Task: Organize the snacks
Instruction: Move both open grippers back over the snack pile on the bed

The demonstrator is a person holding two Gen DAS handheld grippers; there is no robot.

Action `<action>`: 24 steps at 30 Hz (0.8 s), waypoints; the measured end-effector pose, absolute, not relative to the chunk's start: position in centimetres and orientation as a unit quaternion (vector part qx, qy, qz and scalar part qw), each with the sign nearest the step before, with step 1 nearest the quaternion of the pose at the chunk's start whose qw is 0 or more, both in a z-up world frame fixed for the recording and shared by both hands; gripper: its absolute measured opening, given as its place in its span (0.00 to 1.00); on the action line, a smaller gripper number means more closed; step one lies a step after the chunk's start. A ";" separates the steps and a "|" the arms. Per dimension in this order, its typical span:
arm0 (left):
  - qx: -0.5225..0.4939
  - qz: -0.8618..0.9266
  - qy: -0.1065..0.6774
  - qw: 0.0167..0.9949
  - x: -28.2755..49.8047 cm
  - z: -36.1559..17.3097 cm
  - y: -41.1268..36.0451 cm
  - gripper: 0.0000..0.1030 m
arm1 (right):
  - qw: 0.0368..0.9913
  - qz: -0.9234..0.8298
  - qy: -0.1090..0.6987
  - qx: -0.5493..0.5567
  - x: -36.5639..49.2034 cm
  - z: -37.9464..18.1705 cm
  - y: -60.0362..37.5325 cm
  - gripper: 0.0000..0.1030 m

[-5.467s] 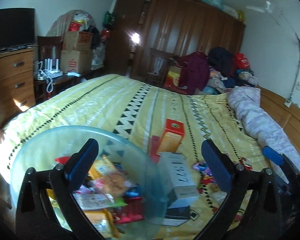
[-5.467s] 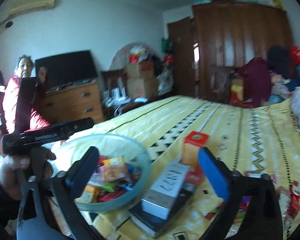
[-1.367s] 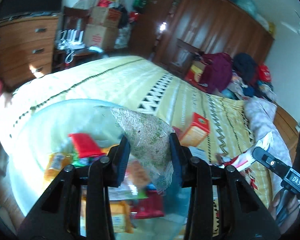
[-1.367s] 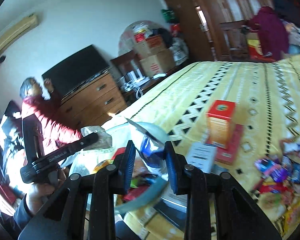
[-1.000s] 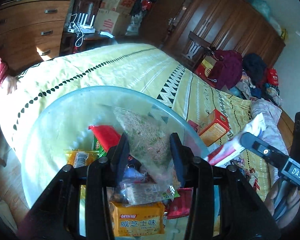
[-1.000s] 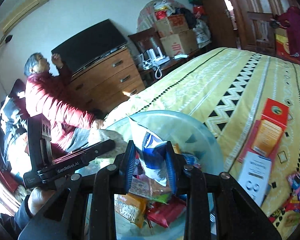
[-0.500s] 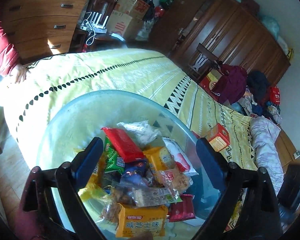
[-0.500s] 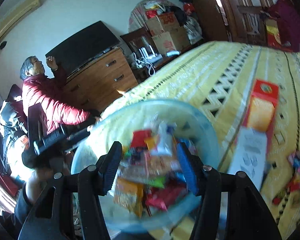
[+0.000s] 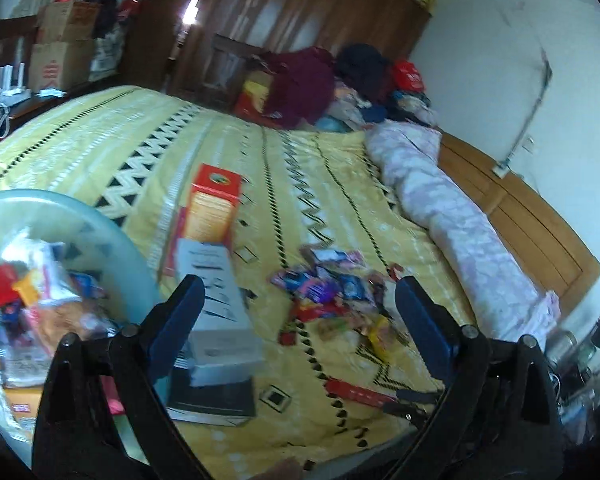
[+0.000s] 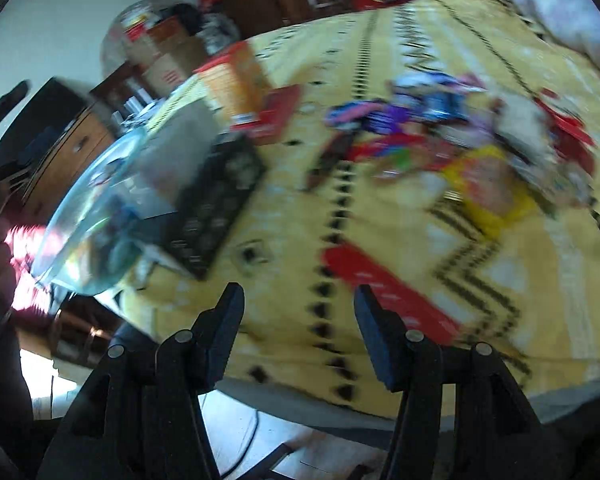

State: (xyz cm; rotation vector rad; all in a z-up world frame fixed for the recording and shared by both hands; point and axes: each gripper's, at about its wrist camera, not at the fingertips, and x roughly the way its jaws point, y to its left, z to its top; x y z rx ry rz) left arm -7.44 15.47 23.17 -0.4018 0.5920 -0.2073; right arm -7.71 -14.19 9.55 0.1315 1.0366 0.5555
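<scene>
A clear glass bowl [image 9: 112, 240] holding several snack packets [image 9: 40, 300] sits at the near left of the yellow bedspread [image 9: 140, 140]. Right of it lies a loose pile of snacks [image 9: 332, 300], with a long red packet [image 9: 360, 394] nearer me. My left gripper [image 9: 298, 284] hovers in front of that pile; its jaws are opening and nothing is between them. In the blurred right wrist view, my right gripper [image 10: 300, 292] is open and empty, low over the bed's near edge. Beside its right finger lies the red packet [image 10: 388, 292]; the snack pile [image 10: 440, 136] and bowl [image 10: 88, 208] are farther off.
An orange box [image 9: 212, 208], a white box [image 9: 220, 312] and a black book [image 9: 216, 396] lie between bowl and pile. A rolled lilac quilt [image 9: 452, 208] runs along the right by the wooden headboard [image 9: 532, 232]. Clothes [image 9: 340, 80] and a wardrobe [image 9: 300, 12] stand behind.
Both grippers let their packets go into the bowl and opened. Both then swung right, away from the bowl toward the loose snack pile, and the right one dipped low over the bed.
</scene>
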 end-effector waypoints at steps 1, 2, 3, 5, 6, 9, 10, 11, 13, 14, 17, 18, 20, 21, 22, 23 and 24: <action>-0.193 -0.112 0.301 0.927 -7.1 22.6 14.3 0.94 | 0.832 0.255 0.489 0.062 -7.2 9.5 -15.0 0.60; -0.187 -0.120 0.312 0.924 -6.8 22.0 13.3 0.94 | 0.834 0.251 0.488 0.060 -6.3 9.4 -16.2 0.60; -0.179 -0.127 0.324 0.920 -6.6 21.4 12.3 0.94 | 0.835 0.252 0.486 0.056 -5.7 9.6 -16.5 0.60; -0.158 -0.140 0.342 0.916 -6.6 20.3 10.4 0.93 | 0.840 0.259 0.474 0.047 -3.4 10.3 -17.3 0.60; -0.148 -0.145 0.348 0.914 -6.8 19.9 9.7 0.93 | 0.842 0.265 0.468 0.039 -2.1 10.7 -17.1 0.60; -0.126 -0.160 0.358 0.911 -6.9 18.9 7.4 0.93 | 0.846 0.294 0.446 0.009 2.9 12.0 -15.3 0.58; -0.119 -0.162 0.360 0.911 -6.8 18.7 6.9 0.93 | 0.843 0.301 0.446 0.000 5.2 12.0 -14.5 0.55; -0.112 -0.165 0.360 0.911 -6.8 18.6 6.5 0.93 | 0.843 0.298 0.448 -0.007 6.9 12.1 -13.6 0.46; -0.102 -0.170 0.357 0.913 -6.6 18.4 5.8 0.93 | 0.836 0.300 0.459 -0.016 10.9 11.6 -11.5 0.42; -0.098 -0.174 0.354 0.914 -6.5 18.3 5.6 0.93 | 0.828 0.309 0.468 -0.025 13.4 11.0 -9.9 0.40; -0.102 -0.184 0.358 0.910 -5.9 17.4 5.3 0.93 | 0.816 0.317 0.482 -0.048 18.5 9.2 -5.6 0.40; -0.104 -0.187 0.363 0.907 -5.8 17.1 5.3 0.93 | 0.810 0.320 0.490 -0.048 19.7 8.4 -4.5 0.40; -0.098 -0.193 0.370 0.903 -5.6 16.5 5.1 0.93 | 0.794 0.320 0.516 -0.042 23.3 6.3 -2.3 0.40; -0.095 -0.192 0.373 0.903 -5.6 16.3 4.9 0.93 | 0.793 0.313 0.521 -0.043 24.4 5.3 -1.7 0.41; -0.095 -0.193 0.376 0.901 -5.6 16.0 4.9 0.93 | 0.791 0.304 0.529 -0.044 25.6 4.2 -1.2 0.41; -0.098 -0.194 0.381 0.899 -5.5 15.7 4.9 0.93 | 0.783 0.298 0.544 -0.043 26.3 2.8 -0.9 0.41; -0.102 -0.194 0.385 0.897 -5.6 15.4 5.0 0.93 | 0.768 0.299 0.565 -0.042 26.5 1.4 -0.8 0.41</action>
